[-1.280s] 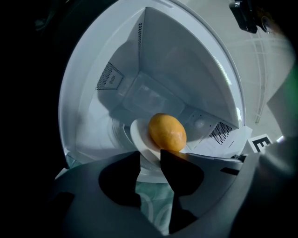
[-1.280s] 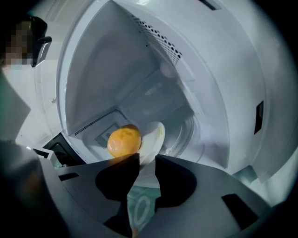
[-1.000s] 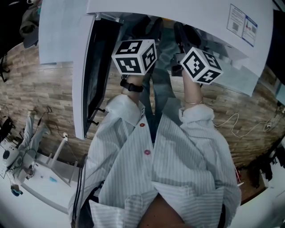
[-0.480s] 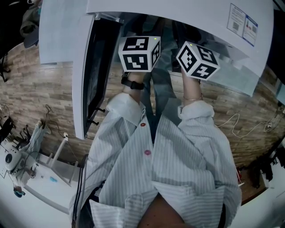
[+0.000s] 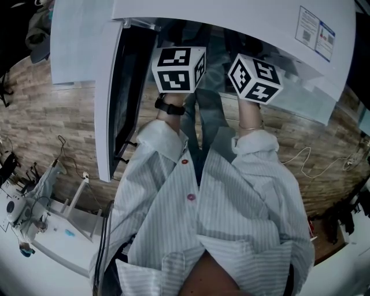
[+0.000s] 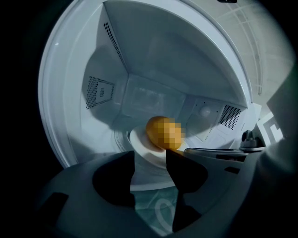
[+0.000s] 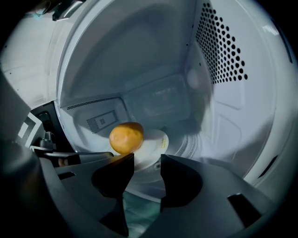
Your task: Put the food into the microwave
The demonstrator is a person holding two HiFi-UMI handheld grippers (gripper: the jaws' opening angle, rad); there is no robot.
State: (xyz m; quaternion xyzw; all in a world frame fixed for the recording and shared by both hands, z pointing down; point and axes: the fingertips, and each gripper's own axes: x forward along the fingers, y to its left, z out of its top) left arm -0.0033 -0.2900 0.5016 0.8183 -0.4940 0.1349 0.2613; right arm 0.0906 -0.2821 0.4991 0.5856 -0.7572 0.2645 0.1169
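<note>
An orange round food (image 6: pixel 163 132) lies on a white plate (image 6: pixel 144 151) inside the white microwave (image 5: pixel 231 17). The plate rests on the glass turntable (image 6: pixel 156 209). My left gripper (image 6: pixel 150 160) reaches into the cavity. Its jaws are opening, the plate's near rim shows in the gap, and the pads stand clear of it. My right gripper (image 7: pixel 145 162) is beside it, jaws also opening around the same plate (image 7: pixel 156 142), just right of the food (image 7: pixel 125 138). In the head view only the marker cubes (image 5: pixel 178 69) (image 5: pixel 254 78) show; the fingertips are hidden in the cavity.
The microwave door (image 5: pixel 110 98) hangs open at the left, close to my left arm. Perforated vents (image 7: pixel 221 46) line the cavity's right wall. A striped shirt (image 5: pixel 208 219) fills the lower head view, over a wood-pattern floor (image 5: pixel 52 121). A white cable (image 5: pixel 312 165) trails at the right.
Both marker cubes have rolled a little and shifted slightly toward each other. Both hands stay at the microwave's mouth.
</note>
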